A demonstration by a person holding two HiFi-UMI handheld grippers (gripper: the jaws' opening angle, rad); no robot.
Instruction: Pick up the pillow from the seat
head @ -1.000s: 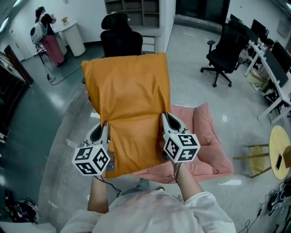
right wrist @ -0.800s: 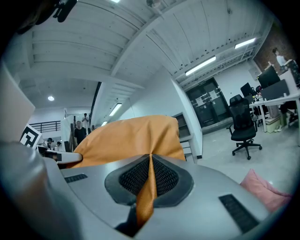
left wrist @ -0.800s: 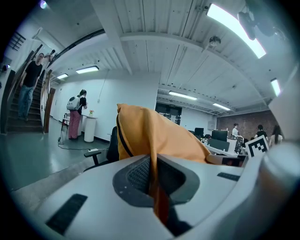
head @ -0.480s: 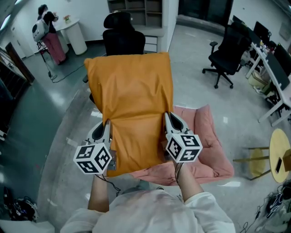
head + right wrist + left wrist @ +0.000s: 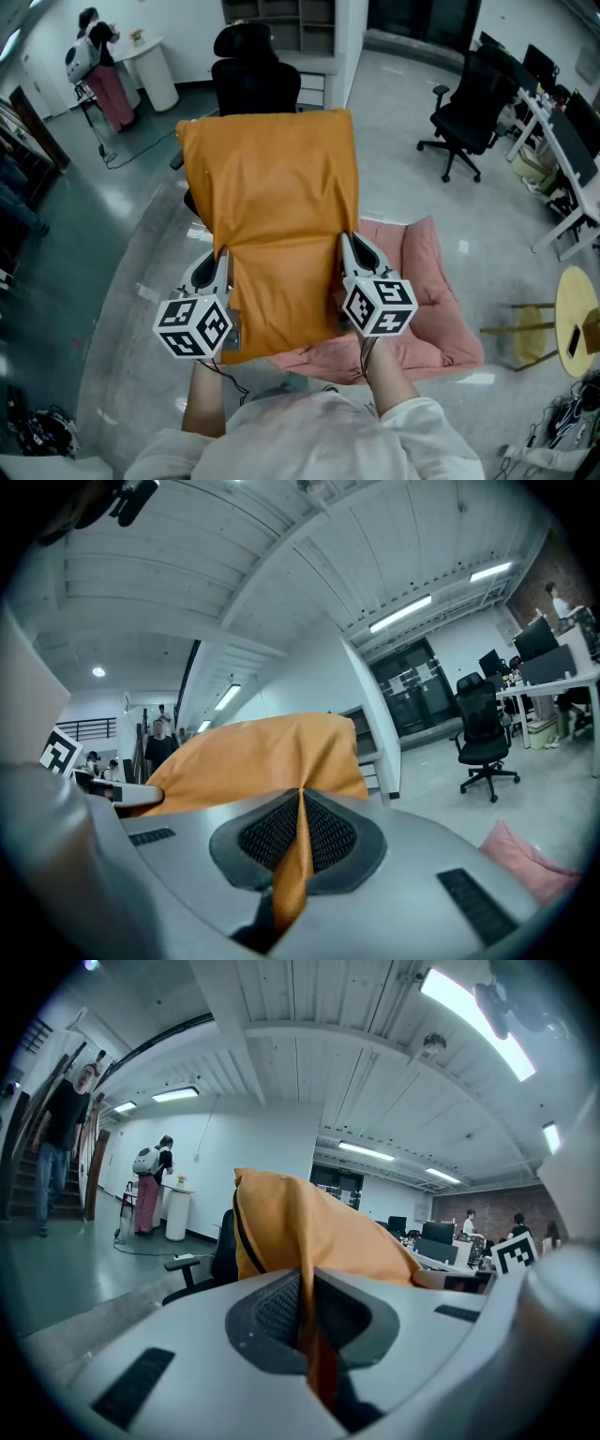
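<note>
Orange pillow [image 5: 272, 206] held up over the pink seat [image 5: 436, 309], broad face spread toward the far side. Left gripper [image 5: 221, 255] clamped shut on the pillow's near left edge, with the fabric pinched into a thin fold between the ribbed pads [image 5: 274, 1312]. Right gripper [image 5: 345, 240] likewise closed on the near right edge, with an orange fold caught between its pads [image 5: 328, 834]. Pink seat low and to the right, partly covered by the pillow. Black office chair [image 5: 255, 82] beyond the pillow's far edge. Second black chair [image 5: 466, 108] at far right on the grey floor [image 5: 403, 187].
</note>
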